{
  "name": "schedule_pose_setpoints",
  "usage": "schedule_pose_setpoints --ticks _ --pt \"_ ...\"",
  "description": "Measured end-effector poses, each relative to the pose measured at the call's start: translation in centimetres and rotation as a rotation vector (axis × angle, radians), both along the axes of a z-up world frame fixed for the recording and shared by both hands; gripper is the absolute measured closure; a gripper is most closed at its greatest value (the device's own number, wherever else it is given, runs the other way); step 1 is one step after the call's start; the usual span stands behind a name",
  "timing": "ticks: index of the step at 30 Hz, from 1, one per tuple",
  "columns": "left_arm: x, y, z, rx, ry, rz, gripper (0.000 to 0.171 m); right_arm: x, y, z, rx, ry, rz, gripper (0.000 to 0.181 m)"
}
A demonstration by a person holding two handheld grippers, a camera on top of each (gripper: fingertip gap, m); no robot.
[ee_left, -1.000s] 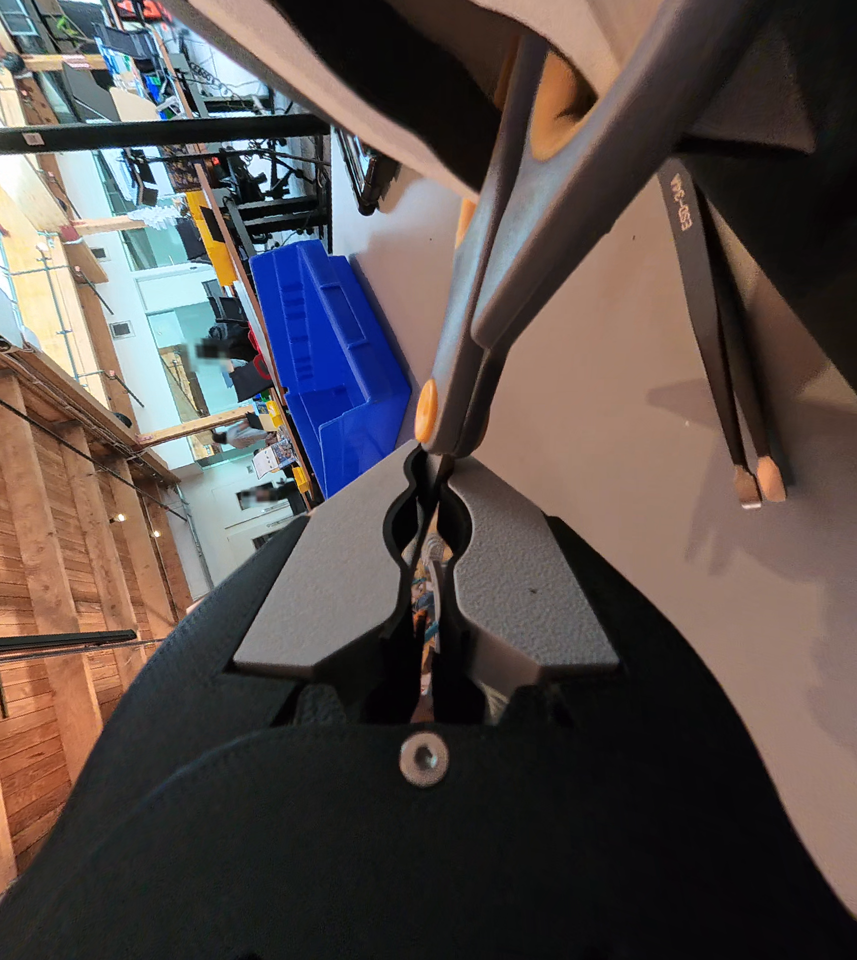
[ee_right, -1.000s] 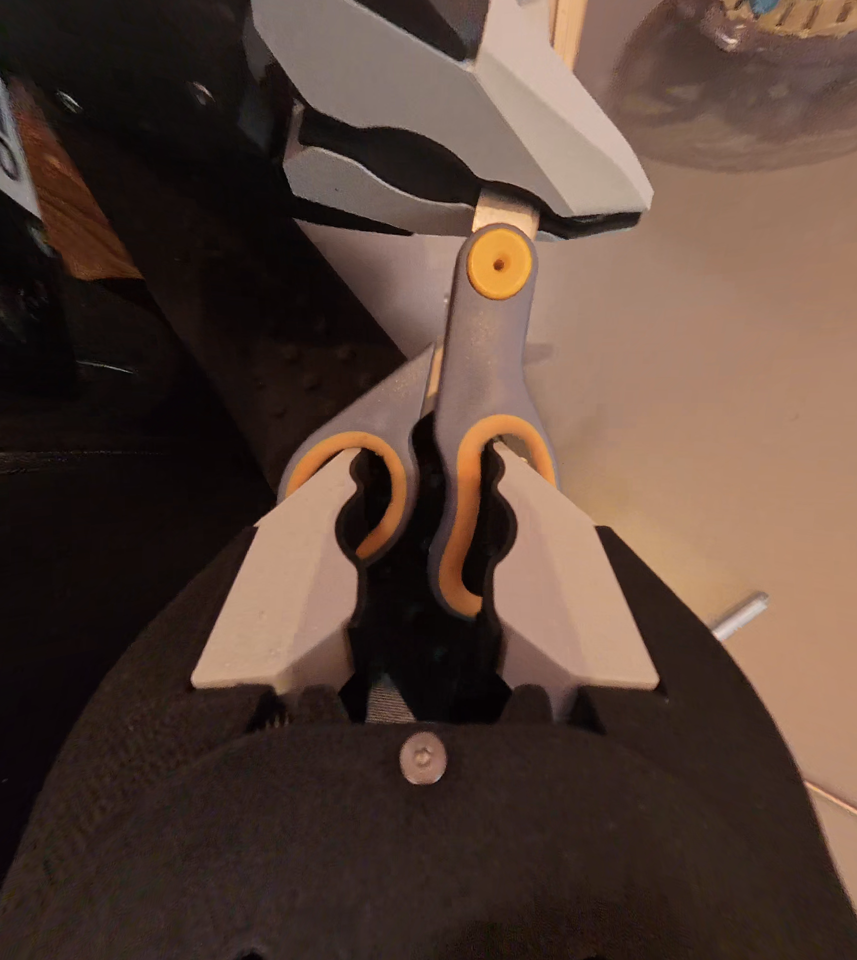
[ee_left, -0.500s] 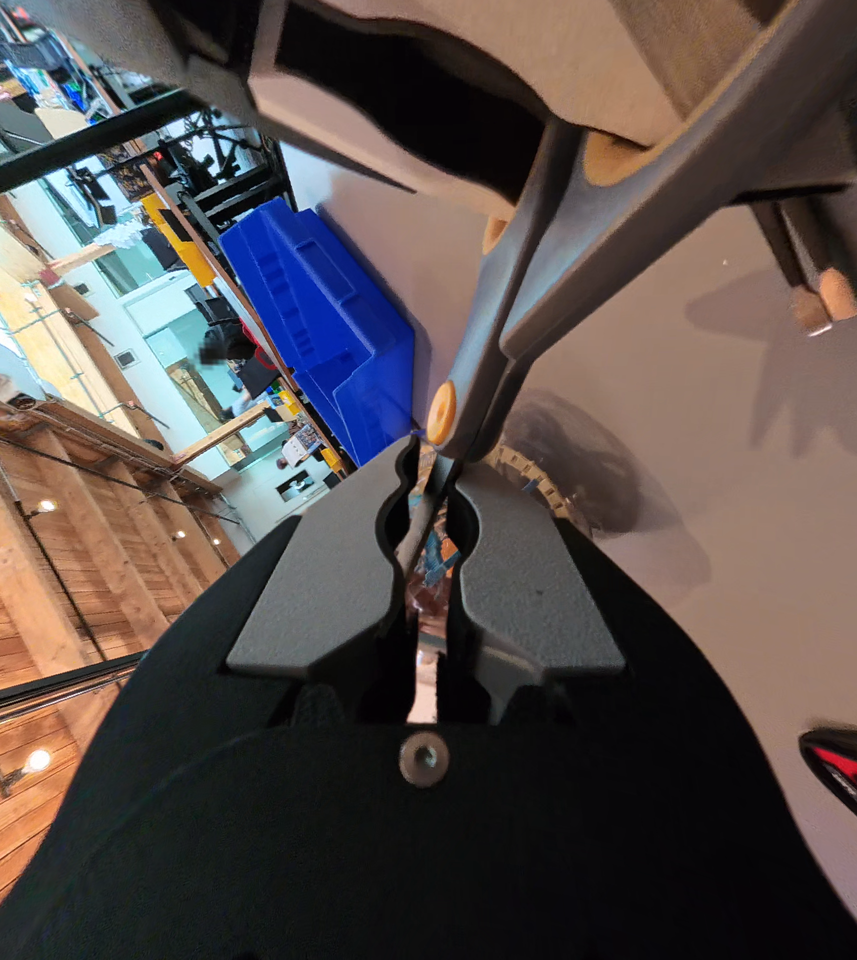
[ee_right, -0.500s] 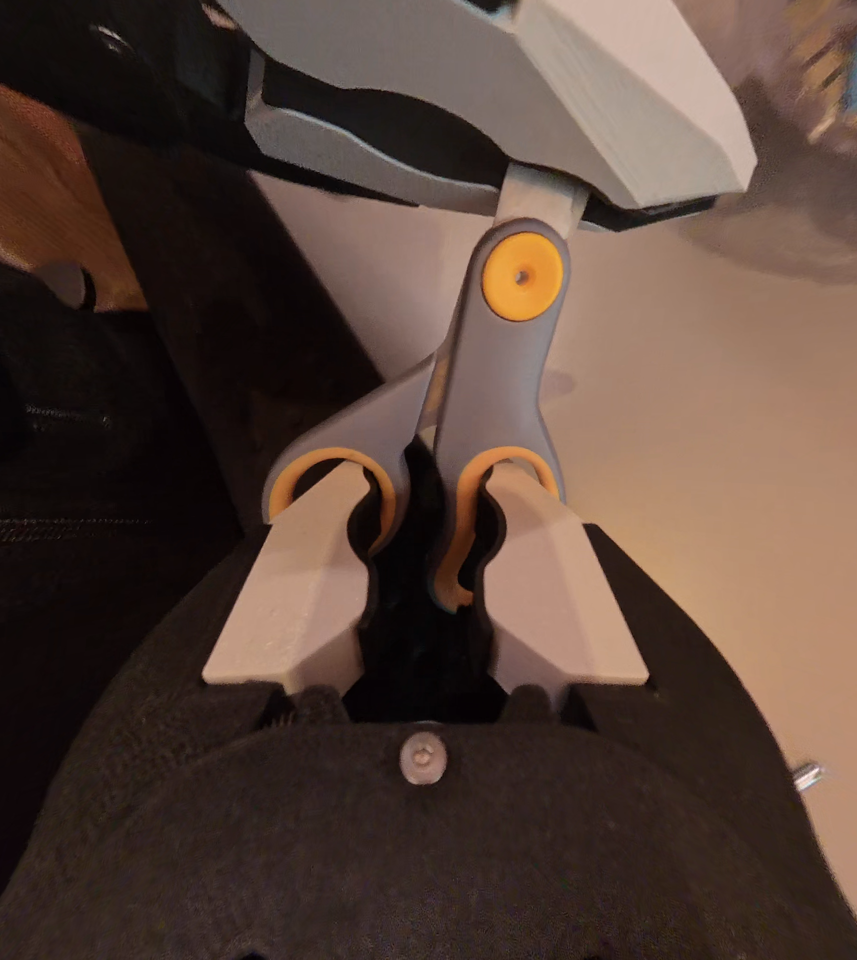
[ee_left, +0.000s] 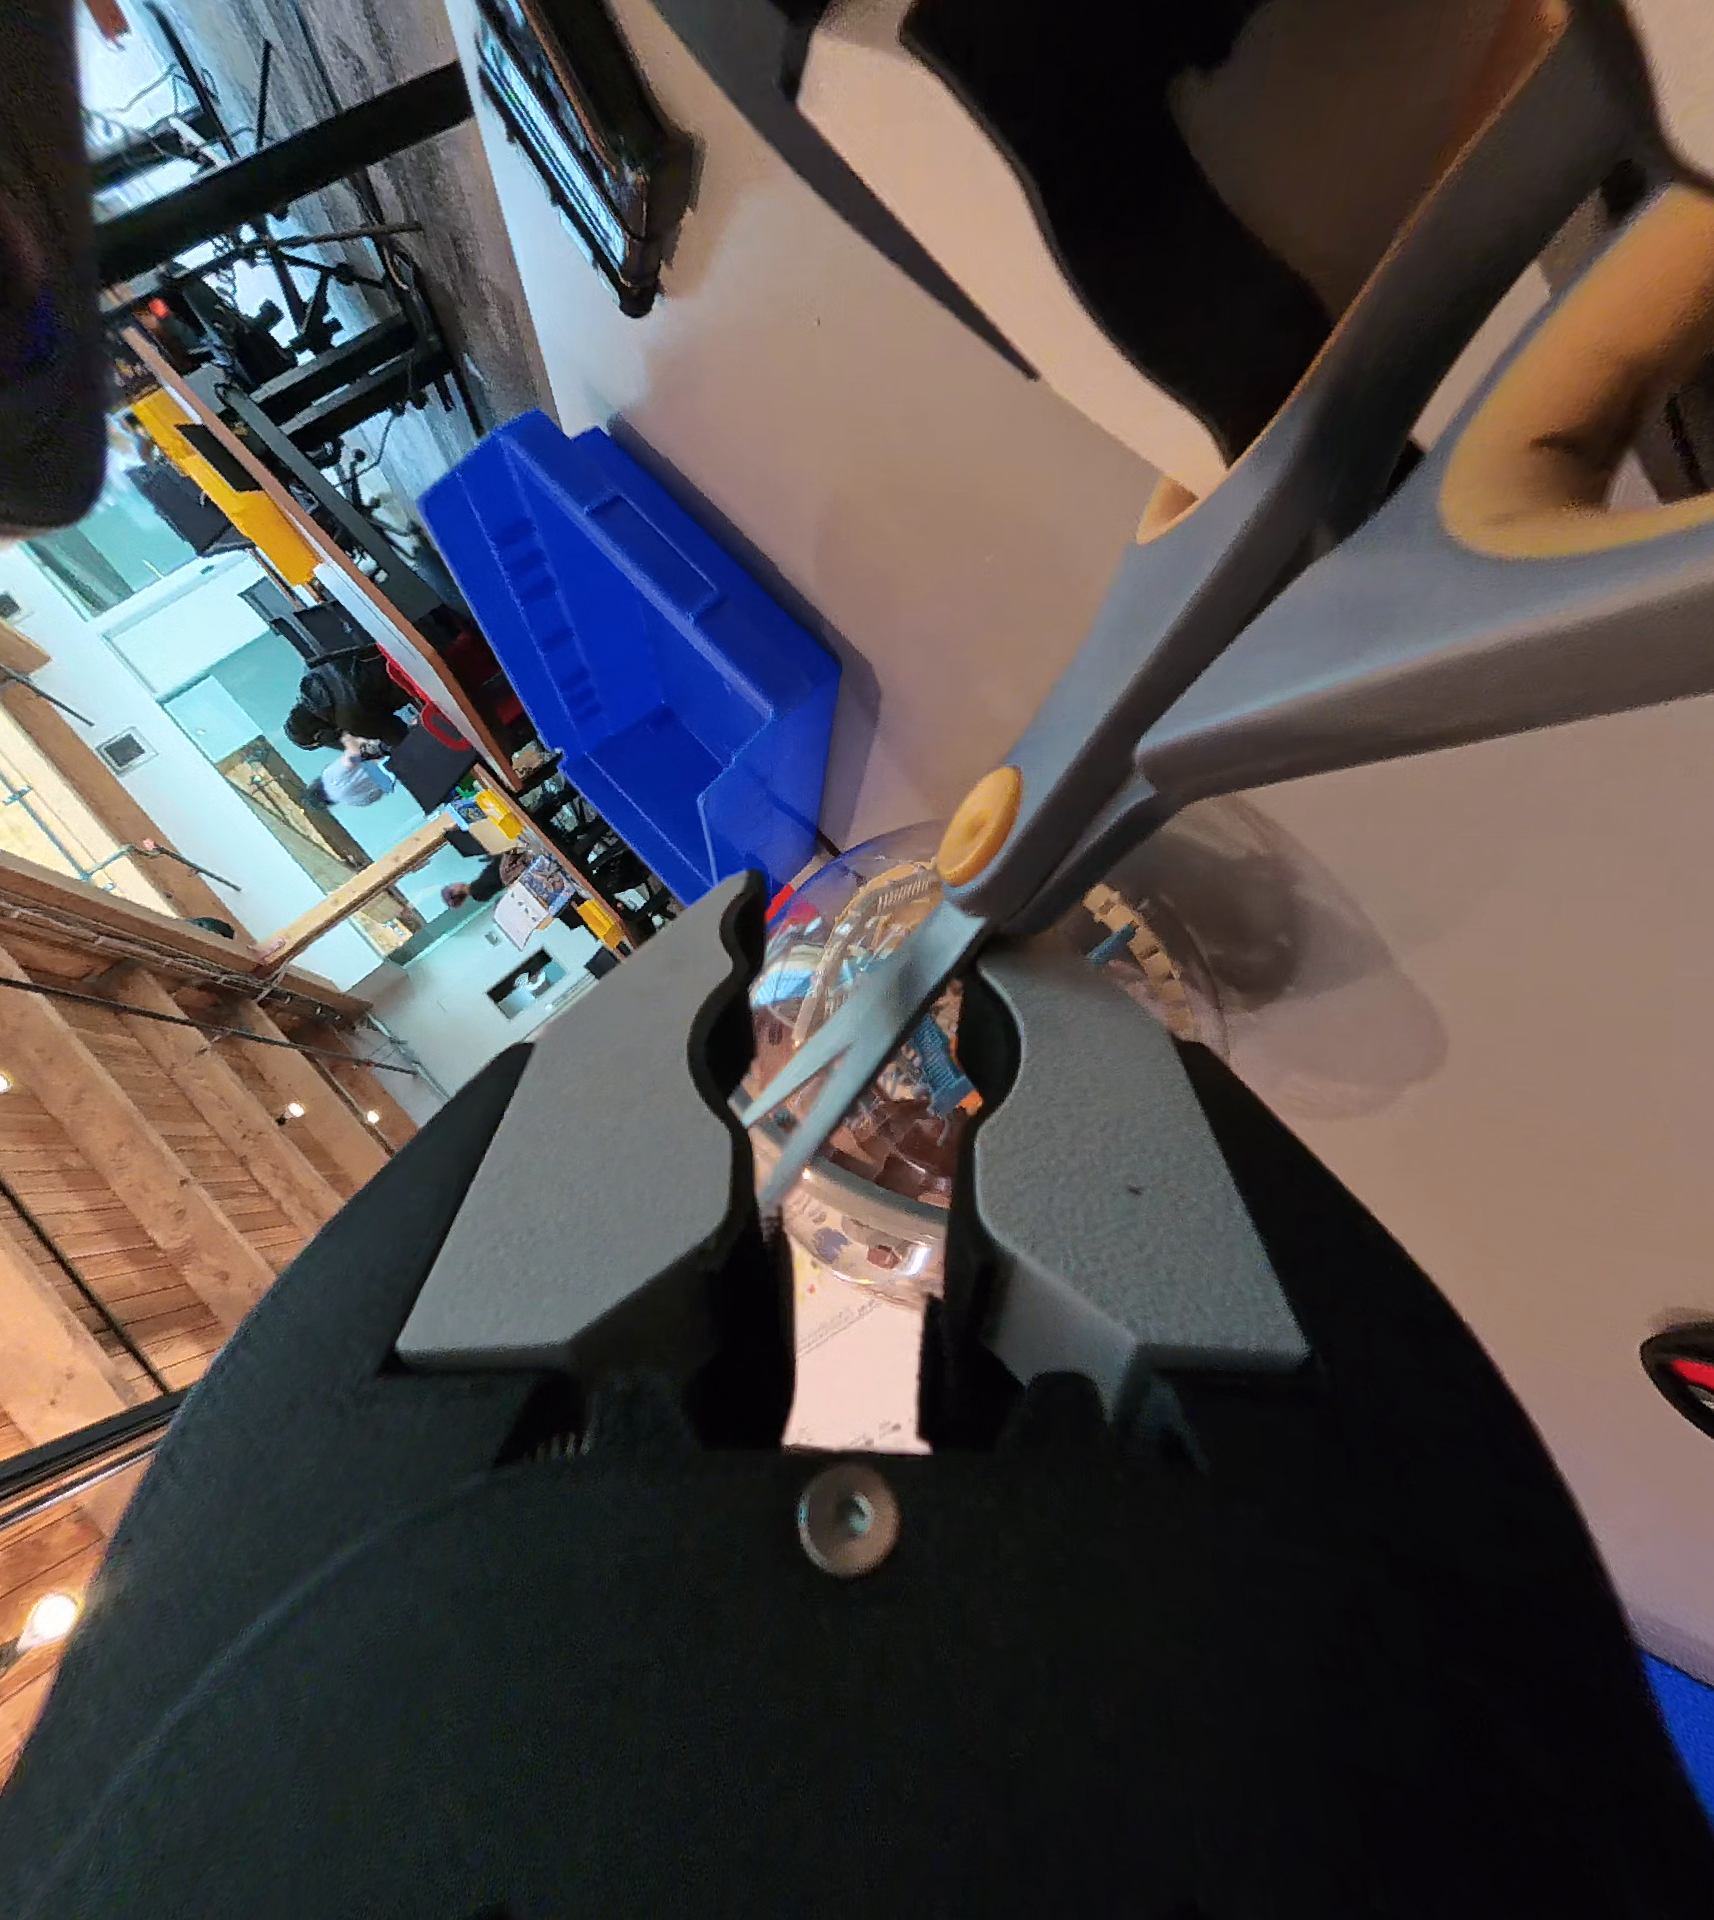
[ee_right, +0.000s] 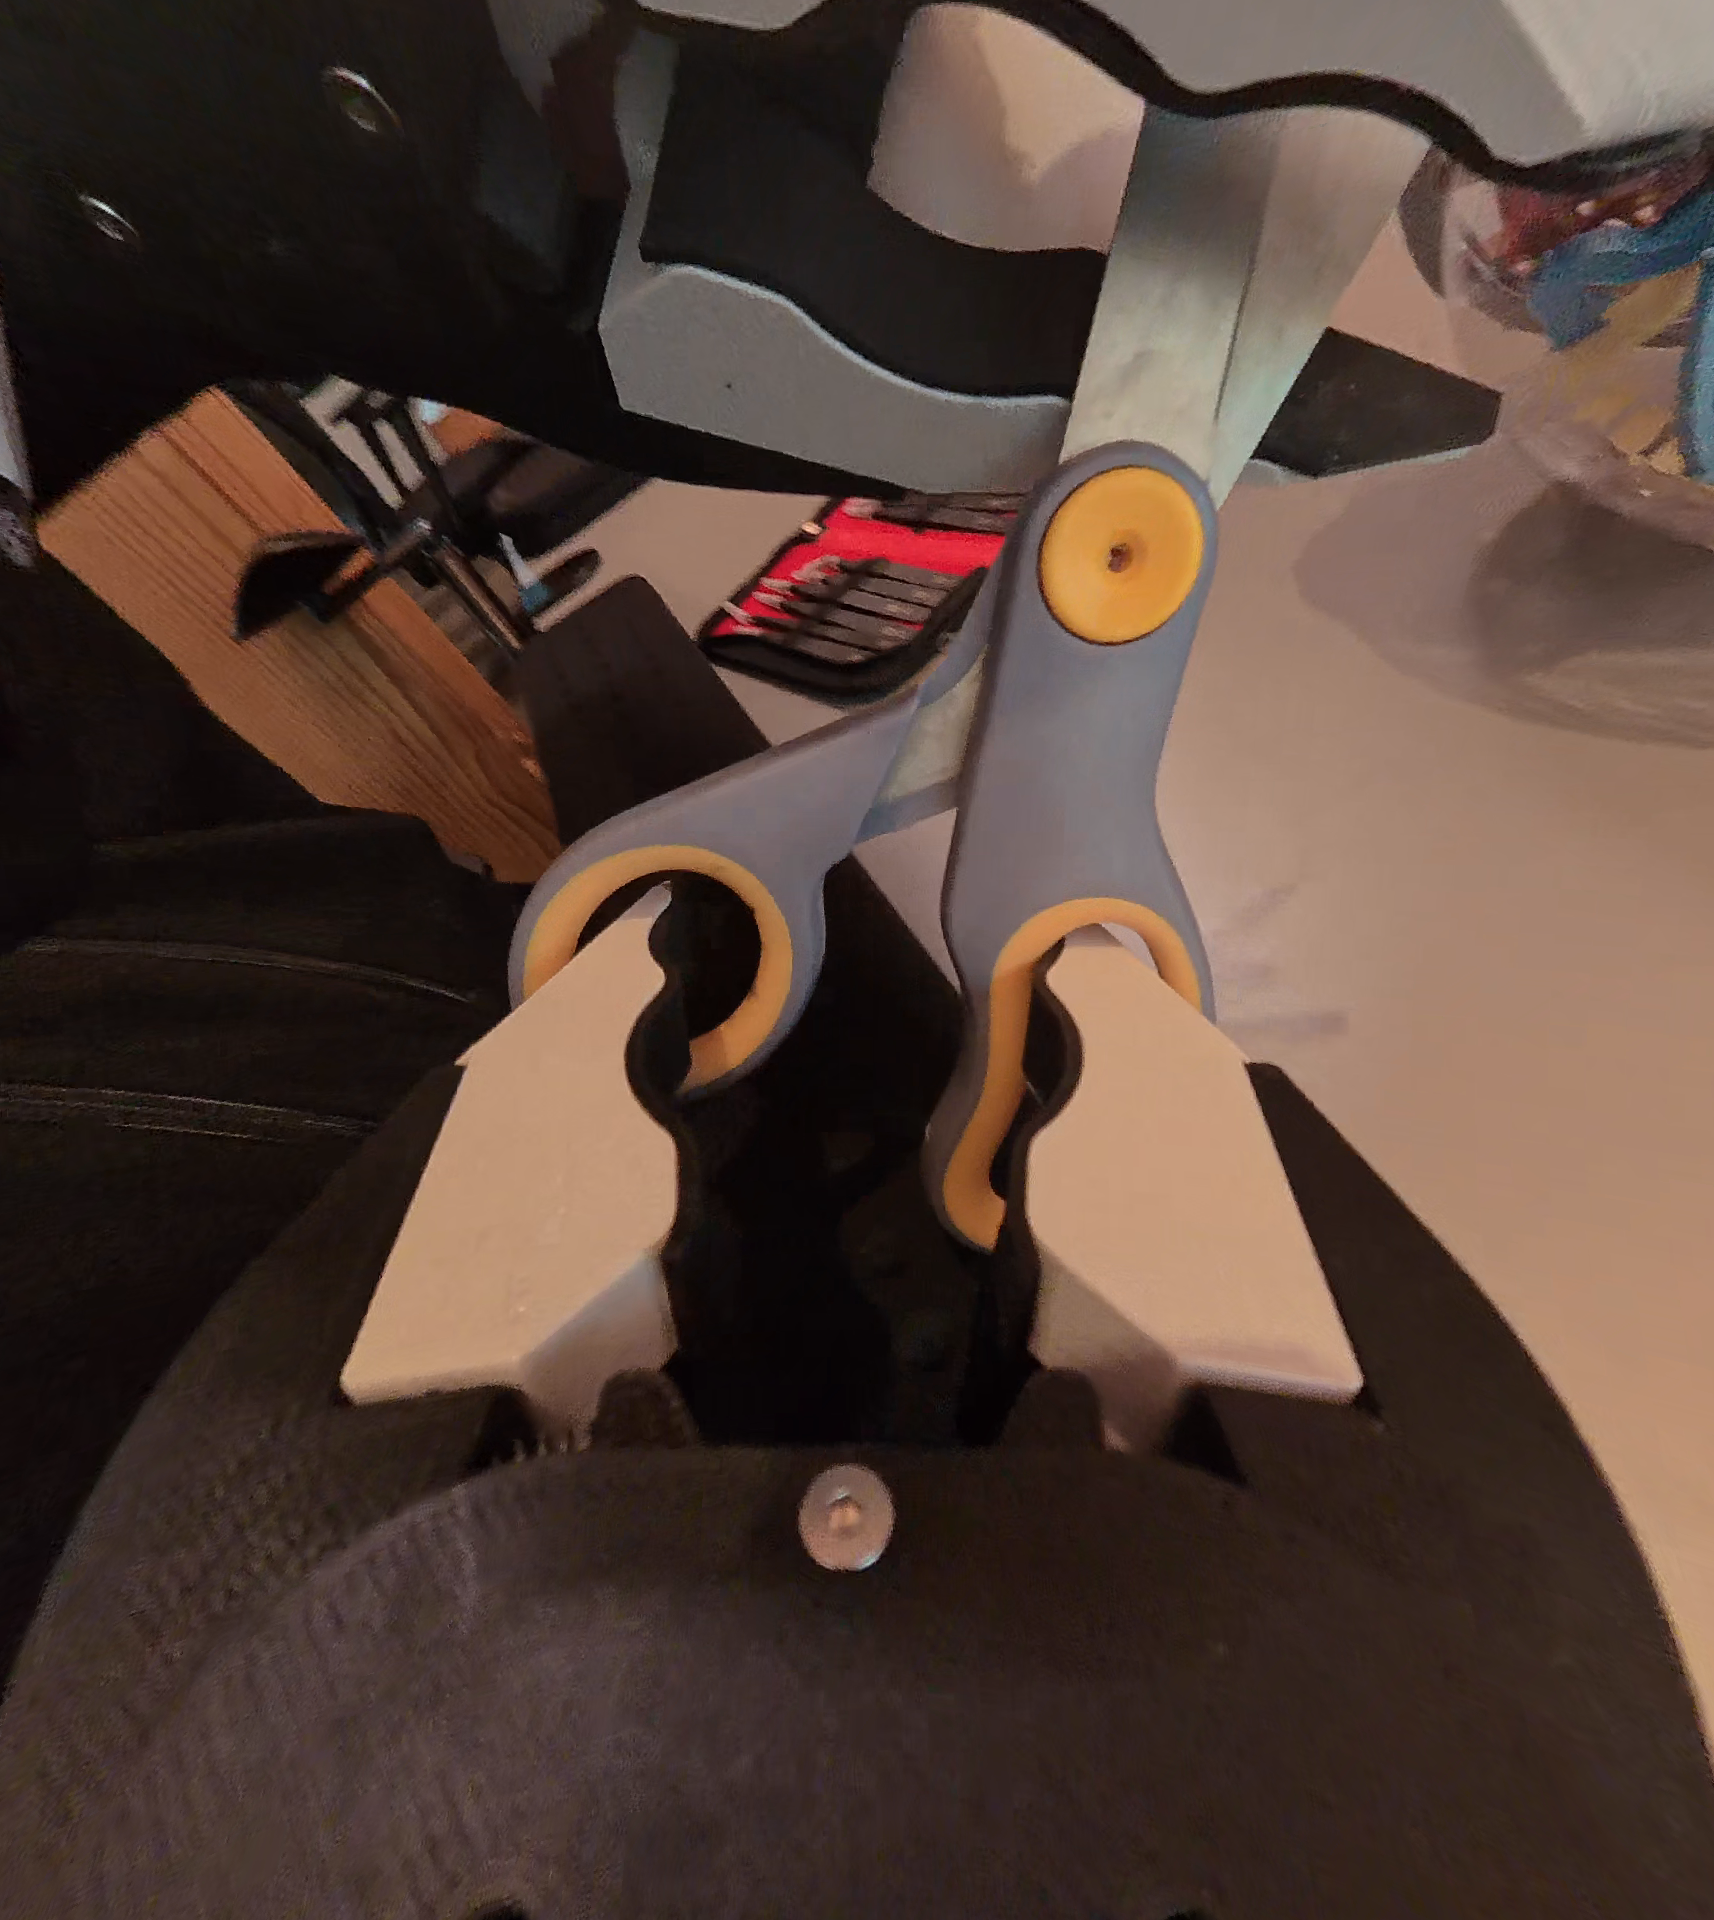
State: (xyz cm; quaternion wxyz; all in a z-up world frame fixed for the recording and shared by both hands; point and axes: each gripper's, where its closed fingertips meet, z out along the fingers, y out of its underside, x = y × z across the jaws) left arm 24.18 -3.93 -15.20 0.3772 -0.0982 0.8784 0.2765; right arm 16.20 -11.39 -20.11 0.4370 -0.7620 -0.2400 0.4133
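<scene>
Scissors (ee_right: 1071,748), grey with orange trim, sit in the air above the table (ee_right: 1455,1039), spanning both grippers. Left gripper (ee_left: 853,1049): fingers spread, blades slightly parted in the gap, one blade near the right finger; contact unclear. Blue bin (ee_left: 645,665) at the table's far edge, clear dome with blue bits (ee_left: 863,1195) just behind the blades. Right gripper (ee_right: 853,1049): fingers apart, each tip poked into a handle loop. Red tool case (ee_right: 863,592) behind, wood block (ee_right: 313,665) left.
</scene>
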Motion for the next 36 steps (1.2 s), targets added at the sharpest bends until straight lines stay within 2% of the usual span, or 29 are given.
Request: schedule_pose_setpoints --ticks 1,2,4,8,11,14,18,20,23,26,28,31,34,35,36 --pt "0.0 -0.5 -0.2 -0.039 0.014 -0.007 0.141 0.1 0.0 0.1 0.004 0.012 0.001 0.114" --pt "0.3 -0.7 0.0 -0.055 0.002 0.001 0.136 0.2 0.1 0.2 0.010 0.015 -0.003 0.087" --pt "0.8 -0.6 0.5 -0.049 -0.019 -0.009 0.135 0.6 0.2 0.9 0.020 0.050 -0.015 0.085" --pt "1.8 -0.4 1.5 -0.096 -0.080 -0.019 0.117 1.3 0.3 1.4 0.019 0.102 -0.021 0.086" --pt "2.2 -0.1 2.7 -0.109 -0.121 -0.022 0.102 2.2 0.6 1.7 0.004 0.166 -0.043 0.091" --pt "2.4 0.3 4.4 -0.171 -0.186 -0.015 0.100 3.5 0.8 1.8 0.011 0.130 -0.077 0.097" --pt "2.3 0.4 5.6 -0.259 -0.241 0.003 0.098 4.5 1.4 2.5 0.039 0.132 -0.103 0.117" --pt "2.1 0.9 7.1 -0.293 -0.286 0.001 0.095 5.3 1.9 2.5 0.050 0.120 -0.130 0.123" --pt "1.4 3.6 10.8 -0.370 -0.385 0.061 0.088 7.4 2.3 2.0 0.044 0.042 -0.174 0.128" --pt "0.4 7.3 12.6 -0.577 -0.409 0.156 0.079 9.6 2.6 0.8 0.015 -0.075 -0.214 0.130" --pt "-0.6 11.3 11.3 -0.738 -0.348 0.307 0.061 10.3 2.5 0.0 -0.018 -0.138 -0.213 0.130" --pt "-1.6 17.0 8.7 -1.019 -0.276 0.470 0.055 10.6 2.5 -1.3 -0.061 -0.211 -0.194 0.130" --pt "-2.0 19.2 5.7 -1.310 -0.145 0.562 0.048 11.1 2.8 -3.0 -0.112 -0.315 -0.190 0.131" --pt "-2.1 19.8 4.6 -1.346 -0.099 0.585 0.049 11.2 2.9 -3.4 -0.126 -0.336 -0.189 0.131" --pt "-2.2 20.6 3.6 -1.354 -0.064 0.600 0.041 11.3 3.0 -3.7 -0.138 -0.353 -0.186 0.131"
